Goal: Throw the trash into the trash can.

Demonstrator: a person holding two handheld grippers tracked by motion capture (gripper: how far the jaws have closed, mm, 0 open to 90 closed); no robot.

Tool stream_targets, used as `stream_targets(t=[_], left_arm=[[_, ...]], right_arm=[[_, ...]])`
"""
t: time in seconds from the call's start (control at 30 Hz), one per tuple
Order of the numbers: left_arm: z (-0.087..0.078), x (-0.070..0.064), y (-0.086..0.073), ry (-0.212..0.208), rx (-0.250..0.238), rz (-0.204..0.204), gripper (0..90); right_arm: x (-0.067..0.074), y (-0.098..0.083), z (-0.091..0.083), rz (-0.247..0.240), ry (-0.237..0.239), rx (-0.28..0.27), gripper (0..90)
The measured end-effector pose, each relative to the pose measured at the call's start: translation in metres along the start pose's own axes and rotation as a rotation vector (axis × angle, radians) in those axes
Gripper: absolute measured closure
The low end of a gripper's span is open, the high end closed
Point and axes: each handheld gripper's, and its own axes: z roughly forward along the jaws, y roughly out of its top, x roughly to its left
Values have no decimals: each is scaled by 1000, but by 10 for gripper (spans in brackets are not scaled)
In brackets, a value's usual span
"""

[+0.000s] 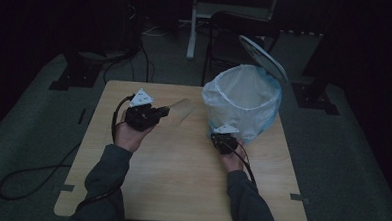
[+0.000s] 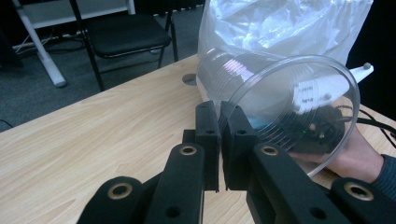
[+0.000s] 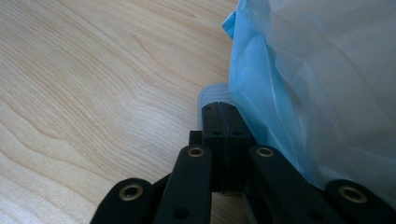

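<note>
I am holding a clear plastic cup (image 2: pixel 280 107) in the left tool (image 2: pixel 219 135), whose jaws are nearly together and pinching the cup's rim wall. In the high view the cup (image 1: pixel 181 110) is lying on its side, pointing from the left tool (image 1: pixel 145 114) toward the lined bin (image 1: pixel 242 100) at the far right of the table (image 1: pixel 180 190). The bin's lid (image 1: pixel 263 56) is standing raised behind it.

The right tool (image 3: pixel 219 116) is pressed shut with nothing visible between its jaws. Its tips are resting on a small grey tab (image 3: pixel 212 91) at the foot of the bin, which I am judging to be the pedal that keeps the lid up. In the high view the right tool (image 1: pixel 225 142) is sitting just against the liner bag (image 1: pixel 224 94).

I am judging the step in hand to be carrying the cup over the bin's mouth and dropping it in. To do this well:

- I am keeping steady downward pressure on the tab so the lid does not fall.
- I am lifting the cup above the rim before crossing, since the liner is loose and could snag.
- The rim grip is thin and the wall is flexible, so I am moving slowly to avoid the cup twisting out.
- I am releasing only when the cup is wholly over the opening.
</note>
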Motion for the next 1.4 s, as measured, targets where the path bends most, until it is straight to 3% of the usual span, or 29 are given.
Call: stream_targets(t=[0.7, 1.4], left_arm=[[1, 0, 30, -23, -50, 10, 873], [15, -7, 61, -50, -48, 43, 874]], right_arm=[[0, 0, 0, 7, 0, 3, 900], [0, 0, 0, 6, -1, 3, 900]])
